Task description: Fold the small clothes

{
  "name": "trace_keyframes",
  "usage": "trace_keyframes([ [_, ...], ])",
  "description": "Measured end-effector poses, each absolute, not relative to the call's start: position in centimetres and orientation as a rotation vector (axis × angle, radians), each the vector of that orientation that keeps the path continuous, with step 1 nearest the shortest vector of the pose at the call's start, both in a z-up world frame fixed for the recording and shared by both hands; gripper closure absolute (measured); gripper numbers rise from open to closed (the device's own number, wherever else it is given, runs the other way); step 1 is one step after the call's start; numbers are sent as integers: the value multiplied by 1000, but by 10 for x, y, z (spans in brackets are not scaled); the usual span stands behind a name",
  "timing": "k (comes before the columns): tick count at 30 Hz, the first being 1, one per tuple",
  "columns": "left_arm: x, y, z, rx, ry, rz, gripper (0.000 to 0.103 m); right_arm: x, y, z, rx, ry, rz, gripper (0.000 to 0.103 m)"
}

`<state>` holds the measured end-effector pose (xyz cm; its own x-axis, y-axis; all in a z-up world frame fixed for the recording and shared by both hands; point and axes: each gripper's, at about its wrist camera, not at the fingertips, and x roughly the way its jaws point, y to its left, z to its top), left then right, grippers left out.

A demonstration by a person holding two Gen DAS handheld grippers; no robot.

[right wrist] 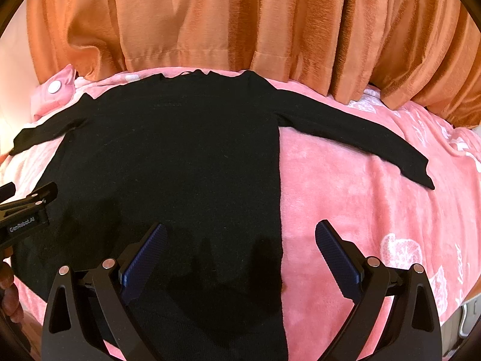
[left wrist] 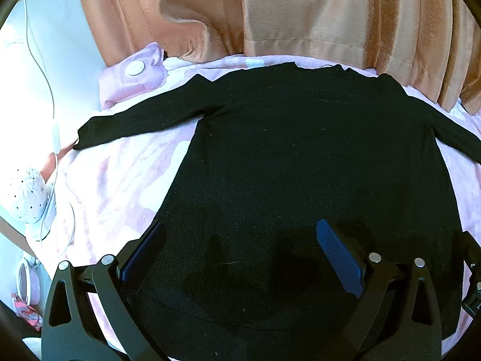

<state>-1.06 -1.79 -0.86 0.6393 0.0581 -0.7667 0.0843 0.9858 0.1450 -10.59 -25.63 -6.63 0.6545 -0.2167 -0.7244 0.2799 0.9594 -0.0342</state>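
A black long-sleeved top lies flat on a pink blanket, both sleeves spread out, neckline at the far side. It also shows in the right wrist view. My left gripper is open and empty, held above the top's lower left part near the hem. My right gripper is open and empty above the top's lower right edge; its left finger is over the fabric and its right finger over the blanket. The left gripper's body shows at the left edge of the right wrist view.
Orange curtains hang along the far side. A pink pouch with a white round cap lies at the far left of the bed. A white cable and a dotted white object are off the bed's left side.
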Motion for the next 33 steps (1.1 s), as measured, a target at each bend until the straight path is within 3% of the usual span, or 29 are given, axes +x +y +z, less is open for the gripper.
trace_keyframes([
  [16, -10, -16, -8, 159, 883, -15, 5, -102, -265, -64, 106, 811, -271, 6],
  [20, 1, -8, 5, 93, 902, -57, 5, -93, -319, -48, 291, 791, -288, 6],
  [24, 23, -3, 43, 5, 866, -132, 5, -84, -442, -37, 671, 766, -389, 6],
  [26, 38, -4, 61, -27, 822, -145, 5, -82, -501, -47, 830, 758, -485, 11],
  [28, 57, -9, 70, -60, 809, -167, 5, -81, -547, -61, 888, 776, -623, 23],
  [33, 89, -21, 56, -78, 806, -185, 5, -90, -614, -102, 934, 839, -837, 33],
])
